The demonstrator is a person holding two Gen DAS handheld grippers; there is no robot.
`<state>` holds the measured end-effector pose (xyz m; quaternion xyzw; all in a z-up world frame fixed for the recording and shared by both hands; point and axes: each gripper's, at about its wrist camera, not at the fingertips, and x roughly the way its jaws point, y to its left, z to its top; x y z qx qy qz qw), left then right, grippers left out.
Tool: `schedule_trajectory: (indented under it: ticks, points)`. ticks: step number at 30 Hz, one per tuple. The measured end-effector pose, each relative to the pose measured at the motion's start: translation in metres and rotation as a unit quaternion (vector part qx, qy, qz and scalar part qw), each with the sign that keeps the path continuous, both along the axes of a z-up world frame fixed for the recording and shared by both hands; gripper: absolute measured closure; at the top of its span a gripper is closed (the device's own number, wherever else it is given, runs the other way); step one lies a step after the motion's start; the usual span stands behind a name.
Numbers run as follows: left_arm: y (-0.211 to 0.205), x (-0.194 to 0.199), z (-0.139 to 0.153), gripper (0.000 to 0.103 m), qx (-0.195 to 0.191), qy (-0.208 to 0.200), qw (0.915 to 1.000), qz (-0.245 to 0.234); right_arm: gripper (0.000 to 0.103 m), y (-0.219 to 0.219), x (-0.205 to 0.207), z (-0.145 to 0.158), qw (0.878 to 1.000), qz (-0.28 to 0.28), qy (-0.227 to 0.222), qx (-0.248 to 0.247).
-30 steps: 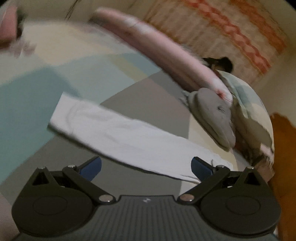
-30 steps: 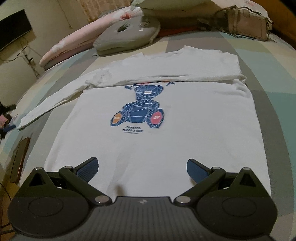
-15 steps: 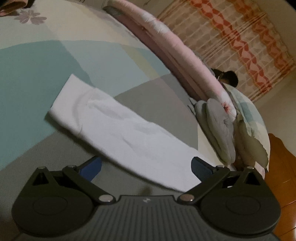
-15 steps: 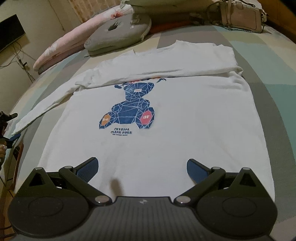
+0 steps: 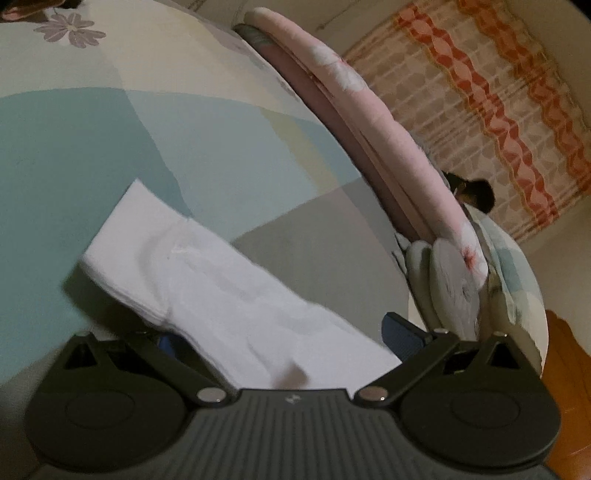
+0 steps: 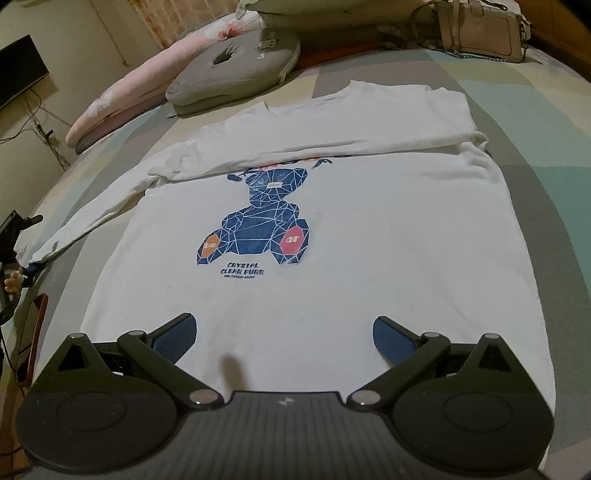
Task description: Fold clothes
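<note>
A white long-sleeved shirt (image 6: 369, 229) with a blue bear print lies flat, front up, on the bed. One sleeve is folded across its chest (image 6: 332, 129). The other sleeve (image 6: 103, 210) stretches out to the left. In the left wrist view that sleeve's cuff end (image 5: 207, 273) lies between the fingers of my left gripper (image 5: 284, 332), which stands open; the cloth covers most of the left finger. The left gripper (image 6: 14, 236) also shows at the right wrist view's left edge. My right gripper (image 6: 284, 332) hovers open over the shirt's hem with nothing between its fingers.
The bed has a teal, grey and cream patchwork sheet (image 5: 92, 147). A long pink bolster (image 5: 369, 122) and a grey pillow (image 6: 236, 70) lie near the shirt's collar. A handbag (image 6: 476, 26) sits at the far right, and a wall TV (image 6: 18, 74) hangs left.
My left gripper has moved forward and down onto the outstretched sleeve, which now lies between its open fingers. The right gripper has shifted only a little over the hem.
</note>
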<state>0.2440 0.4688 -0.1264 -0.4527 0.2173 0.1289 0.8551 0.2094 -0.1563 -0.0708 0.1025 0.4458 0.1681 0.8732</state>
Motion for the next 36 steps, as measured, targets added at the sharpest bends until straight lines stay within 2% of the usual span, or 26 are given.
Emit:
schedule_trajectory:
  ticks: [3, 4, 6, 9, 14, 19, 24, 30, 36]
  points:
    - [-0.007, 0.002, 0.0, 0.001, -0.014, -0.001, 0.9994, 0.031, 0.0, 0.001, 0.001, 0.001, 1.0, 0.002, 0.0, 0.001]
    - [-0.012, 0.004, 0.001, 0.001, -0.011, 0.002, 0.9996, 0.025, 0.0, 0.001, 0.001, 0.002, 1.0, 0.004, 0.0, 0.003]
    - [-0.022, 0.011, 0.003, 0.001, 0.013, 0.011, 0.9998, 0.009, 0.0, 0.0, 0.002, 0.003, 1.0, 0.005, -0.002, 0.005]
    - [-0.02, 0.023, 0.005, 0.001, 0.038, 0.018, 0.9989, 0.021, 0.0, -0.001, 0.006, 0.005, 1.0, 0.002, -0.003, 0.009]
    - [-0.014, 0.023, 0.007, 0.001, 0.014, -0.009, 0.9982, 0.057, 0.0, -0.004, 0.005, 0.012, 1.0, 0.004, -0.017, 0.021]
    - [-0.024, 0.014, 0.023, 0.001, 0.025, -0.057, 0.9969, 0.047, 0.0, -0.005, 0.004, 0.011, 1.0, 0.014, -0.02, 0.016]
    - [-0.035, 0.016, 0.041, 0.001, 0.026, -0.071, 0.9966, 0.032, 0.0, -0.001, 0.001, 0.01, 0.999, 0.027, -0.014, 0.026]
    - [-0.054, 0.021, 0.067, 0.001, 0.031, -0.085, 0.9958, 0.015, 0.0, 0.01, -0.011, 0.02, 0.998, 0.061, -0.019, -0.007]
    - [-0.072, 0.028, 0.09, 0.001, 0.028, -0.088, 0.9957, -0.003, 0.0, 0.012, -0.026, 0.031, 0.996, 0.081, -0.033, -0.02]
